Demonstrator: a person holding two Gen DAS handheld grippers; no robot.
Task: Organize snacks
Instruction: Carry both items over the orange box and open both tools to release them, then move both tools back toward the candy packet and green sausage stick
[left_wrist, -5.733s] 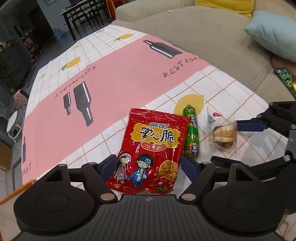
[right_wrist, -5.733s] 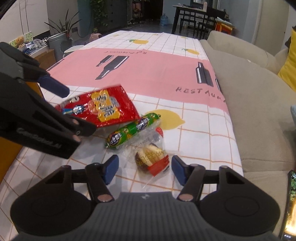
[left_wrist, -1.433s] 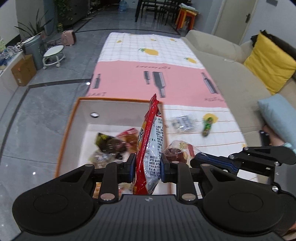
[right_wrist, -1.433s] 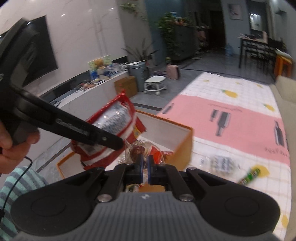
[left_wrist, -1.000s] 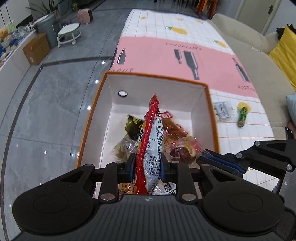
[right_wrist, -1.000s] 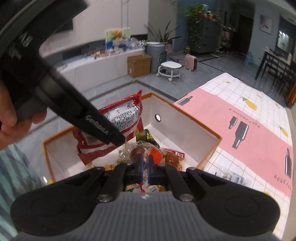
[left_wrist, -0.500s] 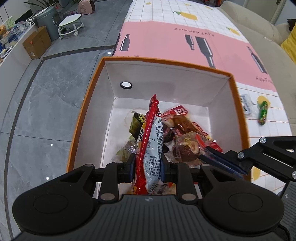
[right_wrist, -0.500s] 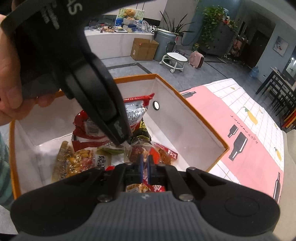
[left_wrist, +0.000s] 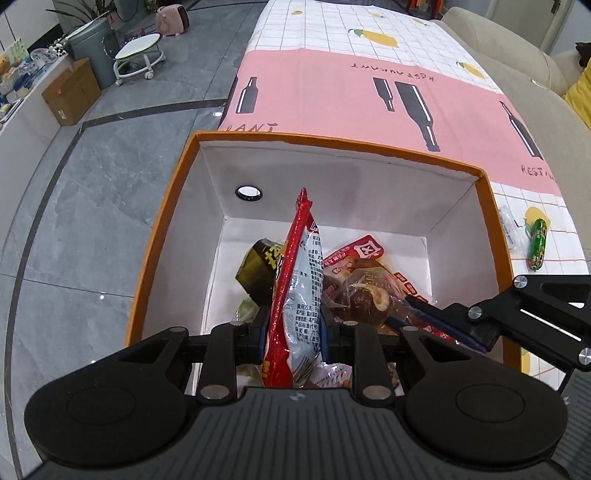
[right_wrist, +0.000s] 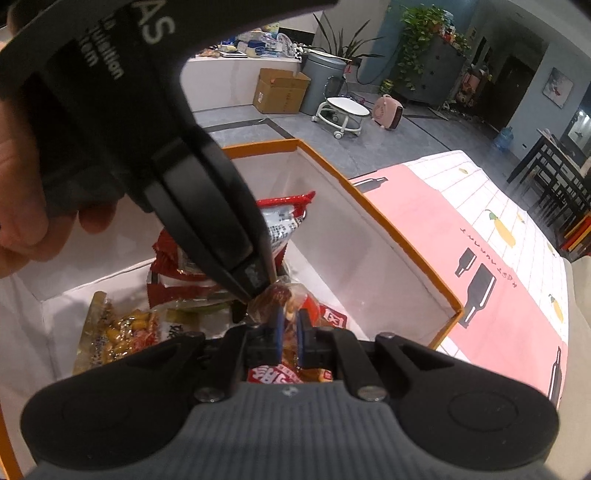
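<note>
Fingers (left_wrist: 264, 326) of the left gripper (left_wrist: 293, 328) are pinching the red foil snack bag with the pale printed back (left_wrist: 295, 295) edge-on, holding it upright over the orange-rimmed white cardboard box (left_wrist: 162, 236). Right gripper (right_wrist: 288, 338) is clamping the clear-wrapped brown pastry (right_wrist: 275, 297) just beside that bag, also inside the box walls. Both packets are hanging above the loose snack packets (left_wrist: 354, 254) on the box floor. That foil bag is looking light, crinkly and slippery, so a grip near its sealed lower edge seems safest; the pastry is probably soft and crushable, best held by its wrapper. Outside the box, to its right, the green sausage stick (left_wrist: 536, 243) is waiting on the checked cloth (left_wrist: 332, 44).
</note>
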